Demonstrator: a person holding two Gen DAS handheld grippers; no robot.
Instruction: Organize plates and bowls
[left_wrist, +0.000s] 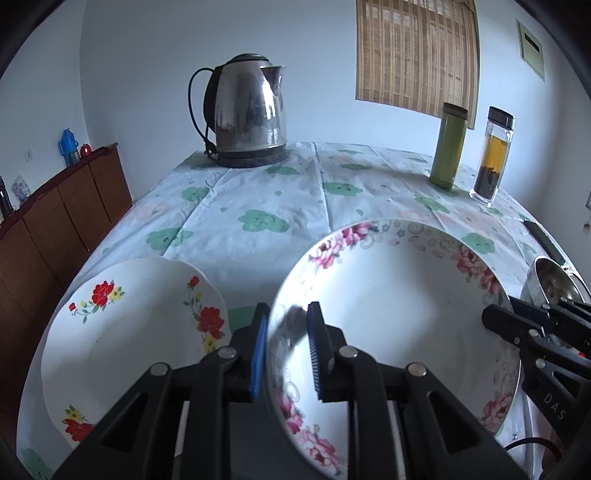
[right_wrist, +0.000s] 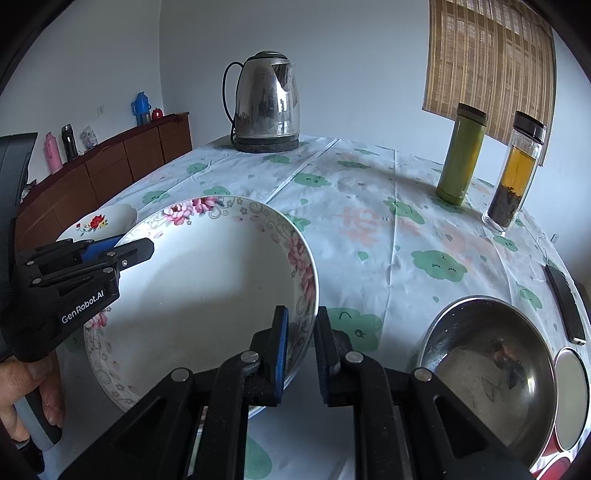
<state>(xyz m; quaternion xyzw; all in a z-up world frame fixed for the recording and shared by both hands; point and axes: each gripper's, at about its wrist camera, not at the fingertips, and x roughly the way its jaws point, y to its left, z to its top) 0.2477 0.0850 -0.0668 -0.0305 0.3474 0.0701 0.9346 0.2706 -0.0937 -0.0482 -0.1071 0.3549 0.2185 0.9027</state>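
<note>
A large white bowl with pink flowers round its rim (left_wrist: 388, 314) (right_wrist: 203, 295) is held by both grippers at opposite sides. My left gripper (left_wrist: 286, 332) (right_wrist: 125, 245) is shut on its left rim, one blue pad inside and one outside. My right gripper (right_wrist: 301, 332) (left_wrist: 506, 310) is shut on its right rim in the same way. A white plate with red flowers (left_wrist: 129, 332) (right_wrist: 99, 221) lies on the tablecloth just left of the bowl. A steel bowl (right_wrist: 487, 369) (left_wrist: 550, 280) sits on the table right of the pink-flowered bowl.
On the flowered tablecloth (right_wrist: 369, 229) at the back stand a steel kettle (left_wrist: 251, 114), a green flask (left_wrist: 448, 147) and a glass tea bottle (left_wrist: 493, 155). A dark flat device (right_wrist: 565, 306) lies near the right edge. A wooden sideboard (left_wrist: 55, 221) runs along the left wall.
</note>
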